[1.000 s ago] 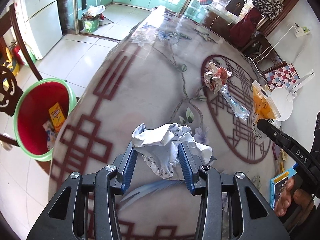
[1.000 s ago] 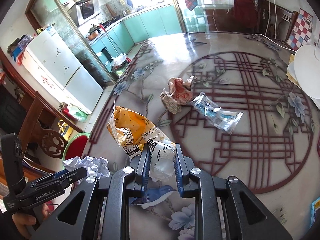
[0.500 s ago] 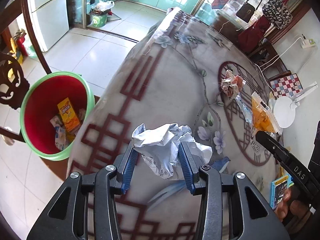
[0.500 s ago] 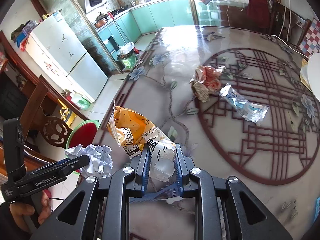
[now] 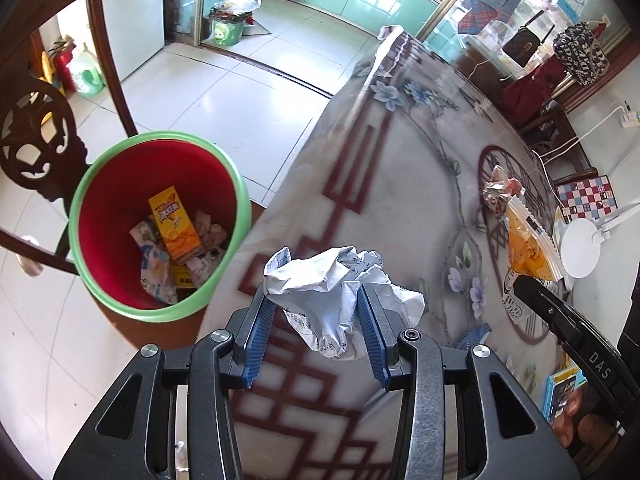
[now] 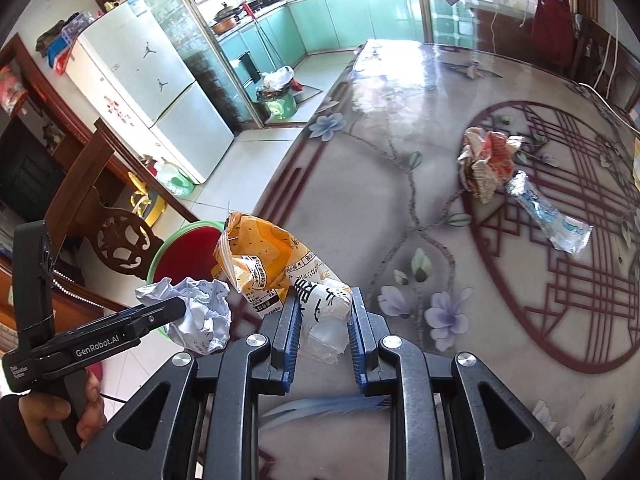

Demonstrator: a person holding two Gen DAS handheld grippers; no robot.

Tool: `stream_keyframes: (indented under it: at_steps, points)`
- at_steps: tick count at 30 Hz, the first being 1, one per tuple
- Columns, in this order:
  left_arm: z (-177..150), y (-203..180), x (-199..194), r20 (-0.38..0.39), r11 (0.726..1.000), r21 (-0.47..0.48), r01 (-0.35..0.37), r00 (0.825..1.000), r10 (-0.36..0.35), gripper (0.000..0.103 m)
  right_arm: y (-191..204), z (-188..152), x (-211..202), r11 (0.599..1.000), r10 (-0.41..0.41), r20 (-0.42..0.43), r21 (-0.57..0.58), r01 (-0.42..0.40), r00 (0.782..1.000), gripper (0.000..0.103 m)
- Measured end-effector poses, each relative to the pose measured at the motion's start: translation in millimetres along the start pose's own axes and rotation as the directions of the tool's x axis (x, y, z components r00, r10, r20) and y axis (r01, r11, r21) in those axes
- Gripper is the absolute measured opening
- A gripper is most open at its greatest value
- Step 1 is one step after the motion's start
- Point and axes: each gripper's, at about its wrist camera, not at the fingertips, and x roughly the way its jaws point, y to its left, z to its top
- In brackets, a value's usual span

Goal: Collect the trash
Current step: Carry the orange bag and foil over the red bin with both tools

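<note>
— What are we carrying?

— Our left tool (image 5: 316,334) is clenched on a crumpled white paper ball (image 5: 340,292), pinched across its middle so it cannot unfold or drop. Our right tool (image 6: 322,340) is clamped tight on the white bottom end of an orange plastic snack bag (image 6: 268,264), so the crinkled bag stands up above the pads instead of dragging on the table (image 6: 400,200).

— And where does it go?

— Into the red bucket with the green rim (image 5: 156,220), which stands on the floor just left of the table's edge. A yellow carton and other wrappers already lie inside. The paper ball hangs over the table's near left edge, close to the rim but not yet above the opening.

— What is left?

— A crumpled red-and-white wrapper (image 6: 486,162) and a clear blue-printed plastic sleeve (image 6: 548,216), touching each other far out on the table. We judge those wait for a second trip, since both tools are full.
</note>
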Motion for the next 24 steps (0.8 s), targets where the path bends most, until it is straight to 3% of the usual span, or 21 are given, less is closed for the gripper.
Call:
stream_keyframes:
  at_steps: [24]
  points:
    - [28.8, 94.8, -5.0, 0.008, 0.996, -0.085, -0.019, 1.000, 0.019, 0.040, 89.9, 10.8, 51.6, 0.998, 0.006, -0.052, -0.066, -0.009, 0.999, 0.020]
